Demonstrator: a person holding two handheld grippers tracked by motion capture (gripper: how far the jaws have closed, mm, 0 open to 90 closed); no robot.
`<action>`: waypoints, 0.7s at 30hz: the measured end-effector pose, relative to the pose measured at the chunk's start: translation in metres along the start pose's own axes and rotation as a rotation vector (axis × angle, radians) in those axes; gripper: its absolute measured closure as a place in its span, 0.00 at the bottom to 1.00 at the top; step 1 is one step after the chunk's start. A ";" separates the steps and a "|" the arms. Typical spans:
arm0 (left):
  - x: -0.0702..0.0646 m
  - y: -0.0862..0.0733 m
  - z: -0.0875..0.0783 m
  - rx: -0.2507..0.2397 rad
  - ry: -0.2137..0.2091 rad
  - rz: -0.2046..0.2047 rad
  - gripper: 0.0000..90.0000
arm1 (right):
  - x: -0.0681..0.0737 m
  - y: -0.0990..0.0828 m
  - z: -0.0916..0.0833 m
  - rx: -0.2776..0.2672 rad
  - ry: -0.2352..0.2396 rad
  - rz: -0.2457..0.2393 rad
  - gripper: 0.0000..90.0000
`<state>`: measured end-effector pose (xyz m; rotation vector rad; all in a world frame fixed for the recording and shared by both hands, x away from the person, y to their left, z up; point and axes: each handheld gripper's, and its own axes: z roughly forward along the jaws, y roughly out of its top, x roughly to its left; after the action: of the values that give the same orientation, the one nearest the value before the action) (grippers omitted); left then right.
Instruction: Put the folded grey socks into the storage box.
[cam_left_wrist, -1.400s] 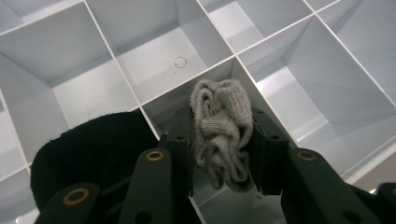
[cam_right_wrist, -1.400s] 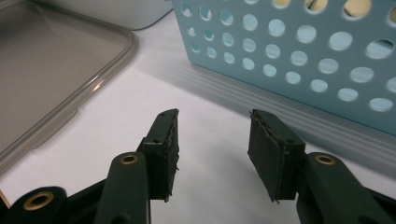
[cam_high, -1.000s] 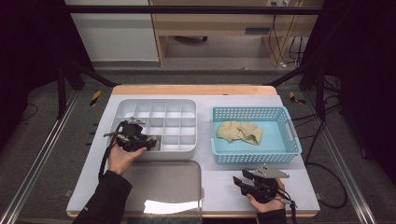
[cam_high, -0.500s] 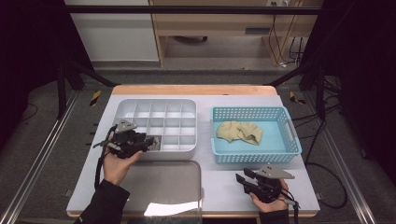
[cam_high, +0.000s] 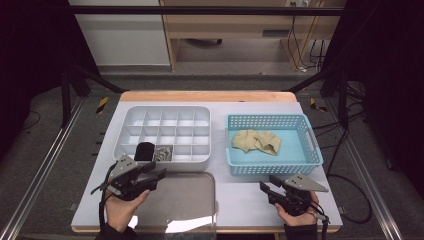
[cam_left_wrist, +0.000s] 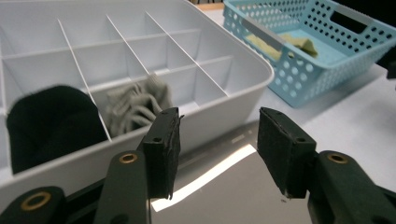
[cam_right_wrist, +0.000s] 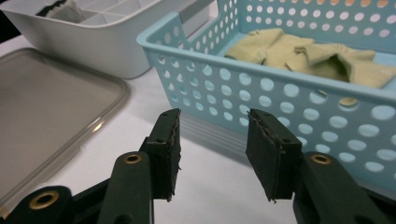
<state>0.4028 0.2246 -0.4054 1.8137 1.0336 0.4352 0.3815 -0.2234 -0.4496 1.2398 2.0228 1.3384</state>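
Grey cloth bundle (cam_left_wrist: 133, 105) already stowed?

Yes. Sitting in a near-row compartment of the white divided organizer (cam_left_wrist: 261, 70), right beside a black cloth bundle (cam_left_wrist: 49, 121) in the neighbouring compartment. Only a thin divider between the two.

So two pieces sorted. And the remainder?

Waiting in the blue perforated basket (cam_right_wrist: 280, 71), well apart from the organizer's filled cells. Crumpled tan cloth pieces (cam_right_wrist: 308, 53) lying loose on the basket floor, looking like two, though hard to count from the folds. Every other compartment on show bare.

Left tongs (cam_left_wrist: 217, 128)?

Gaping wide and holding nothing, having just been spreading further. Poised over the clear lid (cam_right_wrist: 46, 102), just short of the organizer's near wall, aimed toward the grey bundle but not touching it.

And the right tongs (cam_right_wrist: 212, 128)?

Parted as well, having just been opening a little, nothing between the pads. Low over the white worktop (cam_right_wrist: 149, 88), just in front of the basket's near wall, outside it, not yet reaching over the rim.

Overall standing?

Judging by the layout, somewhere around the middle: two bundles placed, tan pieces yet to be lifted out and tucked into free cells. Lid lying flat on the worktop beside the organizer, so presumably closing up to follow last. Nothing in transit right now.
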 end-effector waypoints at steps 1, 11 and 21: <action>-0.002 -0.005 -0.001 -0.002 0.005 0.006 0.54 | 0.000 0.001 -0.001 -0.003 0.003 -0.003 0.60; -0.002 -0.037 0.001 0.054 0.005 -0.015 0.52 | -0.004 0.015 -0.007 -0.062 0.016 0.016 0.57; 0.002 -0.054 -0.001 0.075 0.002 -0.032 0.51 | -0.009 0.033 -0.008 -0.094 -0.010 0.022 0.56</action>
<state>0.3783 0.2362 -0.4525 1.8604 1.0916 0.3840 0.3946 -0.2303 -0.4179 1.2278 1.9213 1.4175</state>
